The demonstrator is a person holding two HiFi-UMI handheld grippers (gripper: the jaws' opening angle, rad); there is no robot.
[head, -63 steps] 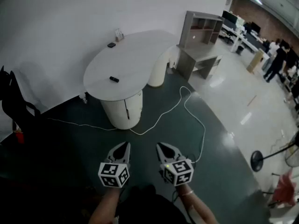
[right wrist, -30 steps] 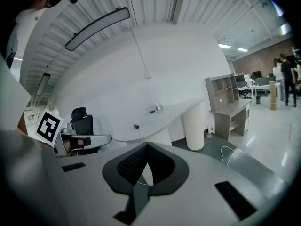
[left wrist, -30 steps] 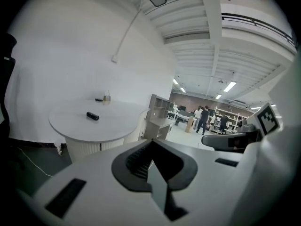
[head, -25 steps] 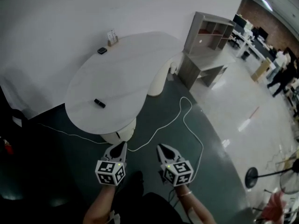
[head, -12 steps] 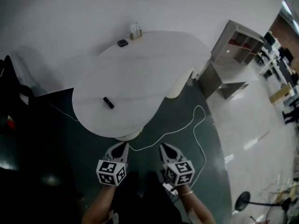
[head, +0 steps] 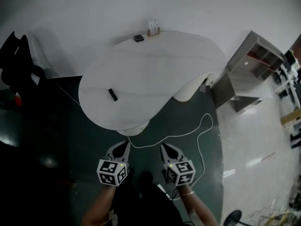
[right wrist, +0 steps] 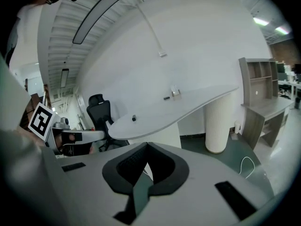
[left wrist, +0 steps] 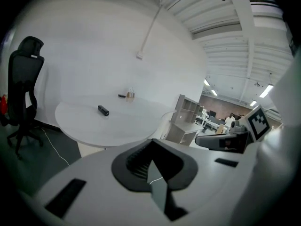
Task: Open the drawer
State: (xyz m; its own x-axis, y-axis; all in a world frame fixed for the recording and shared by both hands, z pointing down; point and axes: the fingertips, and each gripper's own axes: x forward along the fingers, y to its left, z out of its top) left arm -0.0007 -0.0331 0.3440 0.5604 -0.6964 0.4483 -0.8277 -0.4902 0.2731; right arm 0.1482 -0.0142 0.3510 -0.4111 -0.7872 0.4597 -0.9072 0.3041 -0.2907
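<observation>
A white curved table stands ahead, and its rounded near end rests on a cream pedestal, mostly hidden under the top. No drawer front shows clearly in any view. My left gripper and right gripper hang side by side over the dark floor, just short of that pedestal. Both are shut with nothing between the jaws. In the left gripper view the shut left gripper points at the tabletop. The right gripper points towards the pedestal below the table edge.
A small black object, a dark device and a small holder lie on the table. A black office chair stands at the left. A white cable snakes over the floor. A grey shelf desk stands at the right, beside a ribbed column.
The table's rounded end has come closer and now sits right above both grippers in the head view. Both grippers stay shut and side by side.
</observation>
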